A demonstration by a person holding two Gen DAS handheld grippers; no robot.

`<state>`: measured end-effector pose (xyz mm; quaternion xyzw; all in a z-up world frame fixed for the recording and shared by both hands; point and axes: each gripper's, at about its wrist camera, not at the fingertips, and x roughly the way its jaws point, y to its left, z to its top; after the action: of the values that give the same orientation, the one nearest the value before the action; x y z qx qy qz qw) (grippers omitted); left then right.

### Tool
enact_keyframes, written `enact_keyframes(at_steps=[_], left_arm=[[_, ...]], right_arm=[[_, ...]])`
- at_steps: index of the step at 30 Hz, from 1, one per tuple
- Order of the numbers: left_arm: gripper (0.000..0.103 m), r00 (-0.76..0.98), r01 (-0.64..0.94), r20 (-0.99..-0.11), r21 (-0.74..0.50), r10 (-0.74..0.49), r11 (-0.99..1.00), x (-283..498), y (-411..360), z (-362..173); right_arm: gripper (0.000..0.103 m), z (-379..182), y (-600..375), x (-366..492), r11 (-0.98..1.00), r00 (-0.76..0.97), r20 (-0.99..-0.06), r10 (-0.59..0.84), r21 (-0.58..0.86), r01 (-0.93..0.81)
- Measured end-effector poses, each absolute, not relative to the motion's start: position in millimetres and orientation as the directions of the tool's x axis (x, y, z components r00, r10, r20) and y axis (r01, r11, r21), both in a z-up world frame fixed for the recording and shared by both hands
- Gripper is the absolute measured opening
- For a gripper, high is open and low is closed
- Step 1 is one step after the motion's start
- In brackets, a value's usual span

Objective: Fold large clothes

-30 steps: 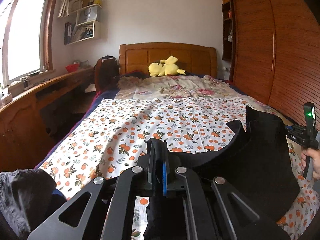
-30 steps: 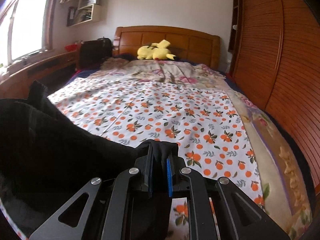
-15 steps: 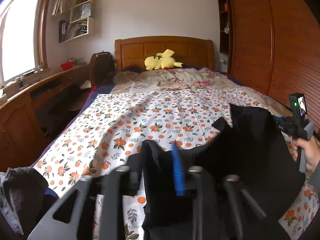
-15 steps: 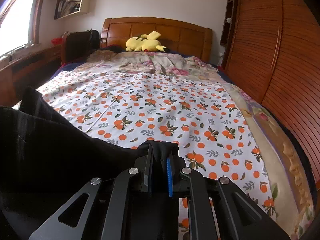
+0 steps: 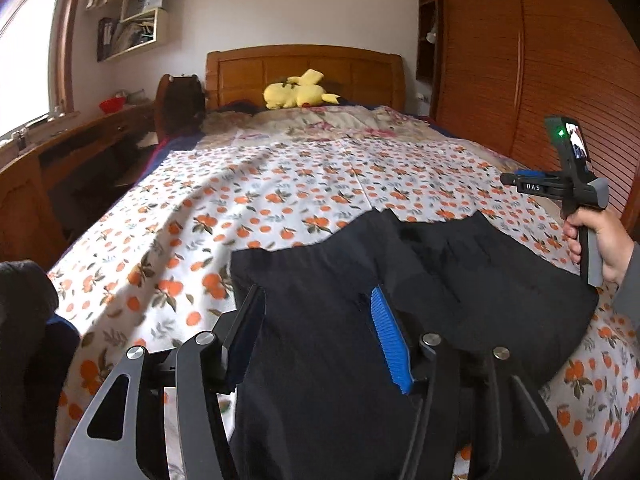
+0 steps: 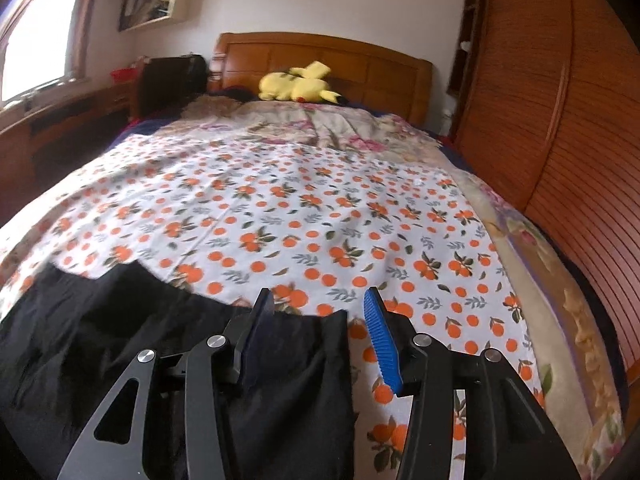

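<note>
We see a black garment (image 5: pixel 400 300) lying on the near part of a bed, on a white sheet (image 5: pixel 280 184) printed with oranges. The garment is spread flat, and its far edge runs across the sheet from left to right.

Our left gripper (image 5: pixel 316 312) hangs low over the garment. Its jaws have just been opening and now stand spread, with the black cloth lying loose between them; the pads do not press on it. One blue pad (image 5: pixel 390 344) shows clearly on the right finger.

Our right gripper (image 6: pixel 318 316) is at the right corner of the garment (image 6: pixel 160 340). Its jaws have also just been opening and are apart now. The corner of the cloth lies between them, nearer the left finger, and the blue pad (image 6: pixel 382 340) stands free over the sheet (image 6: pixel 320 208).

In the left view, a hand (image 5: pixel 596 244) holds the handle of the right gripper at the right side of the garment. A yellow plush toy (image 5: pixel 298 92) lies by the wooden headboard (image 5: pixel 304 68).
</note>
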<state>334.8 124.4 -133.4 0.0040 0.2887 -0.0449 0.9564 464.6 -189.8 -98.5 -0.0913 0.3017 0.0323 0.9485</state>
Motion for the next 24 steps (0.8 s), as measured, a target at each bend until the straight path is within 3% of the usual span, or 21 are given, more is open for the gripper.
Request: enact_keyframes(at_steps=[9, 13, 24], left_arm=[[0.058, 0.825, 0.138, -0.548, -0.049, -0.142, 0.989, 309.4, 108.8, -143.4], [0.063, 0.825, 0.158, -0.541, -0.052, -0.161, 0.986, 303.3, 104.9, -145.4], [0.067, 0.8, 0.224, -0.563, -0.039, -0.207, 0.974, 292.4, 88.8, -162.4]], right_arm=[[0.045, -128.1, -153.5, 377.6, 0.936, 0.743, -0.65, 0.158, -0.14, -0.322], [0.045, -145.4, -134.4, 336.6, 0.914, 0.702, -0.677, 0.221, -0.108, -0.392], [0.045, -181.8, -113.0, 301.6, 0.891, 0.617, -0.729, 0.297, -0.021, -0.453]])
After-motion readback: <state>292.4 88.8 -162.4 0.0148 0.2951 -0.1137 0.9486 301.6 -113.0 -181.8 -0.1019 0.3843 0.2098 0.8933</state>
